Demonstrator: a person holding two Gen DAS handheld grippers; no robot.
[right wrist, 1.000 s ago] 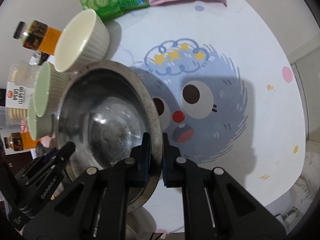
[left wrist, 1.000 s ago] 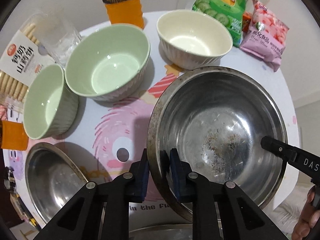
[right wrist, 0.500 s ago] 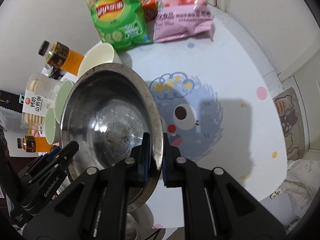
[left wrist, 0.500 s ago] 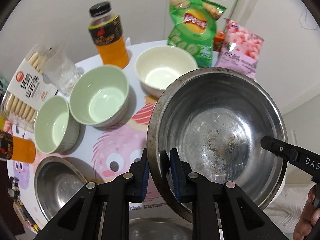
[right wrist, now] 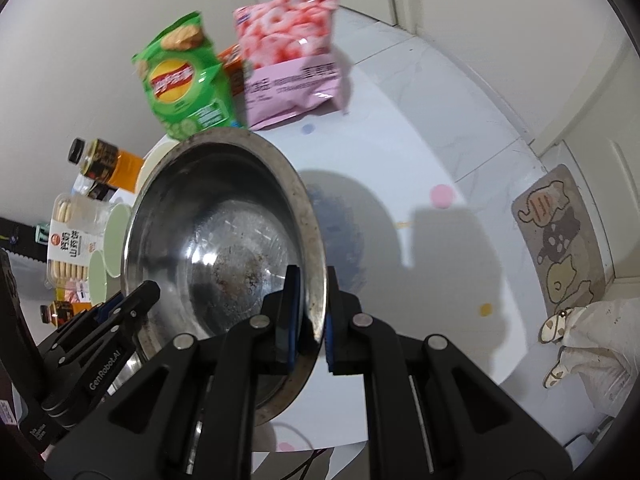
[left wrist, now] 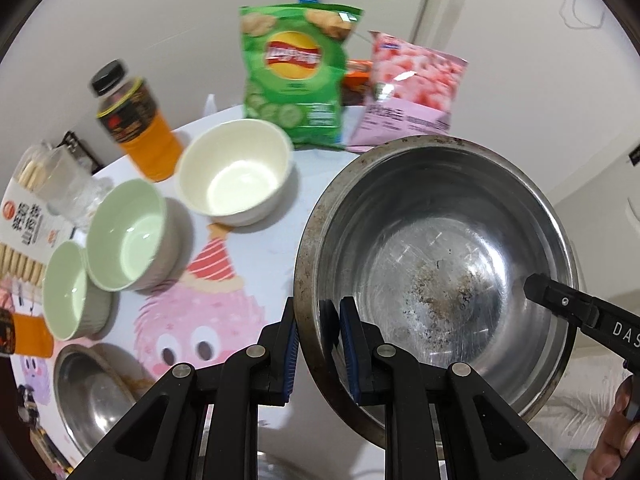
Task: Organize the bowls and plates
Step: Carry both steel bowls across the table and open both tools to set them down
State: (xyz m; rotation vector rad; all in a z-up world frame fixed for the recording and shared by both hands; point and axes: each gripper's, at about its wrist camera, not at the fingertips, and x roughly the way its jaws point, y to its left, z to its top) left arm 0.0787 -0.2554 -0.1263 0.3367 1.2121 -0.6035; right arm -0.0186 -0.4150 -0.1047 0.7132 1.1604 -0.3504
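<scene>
Two grippers grip one steel bowl (left wrist: 436, 280) by opposite sides of its rim, holding it in the air above the desk (left wrist: 264, 240). The bowl is round, with no long axis; its mouth faces up and toward the cameras, tipped so the stained bottom shows. The left gripper (left wrist: 318, 344) has its fingers clamped on the near-left rim, one blue pad outside the wall and one inside. The right gripper (right wrist: 308, 320) has its fingers clamped on the rim at the other side in the same way, the rim standing between the pads. On the desk to the left stand a cream bowl (left wrist: 234, 172), a large green bowl (left wrist: 128, 236) and a small green bowl (left wrist: 68, 290) touching it, all mouth up. Another steel bowl (left wrist: 96, 396) sits at the near-left edge. Behind them are an orange drink bottle (left wrist: 134, 120), a green chip bag (left wrist: 298, 76), a pink snack bag (left wrist: 408, 92) and a biscuit pack (left wrist: 24, 216).
</scene>
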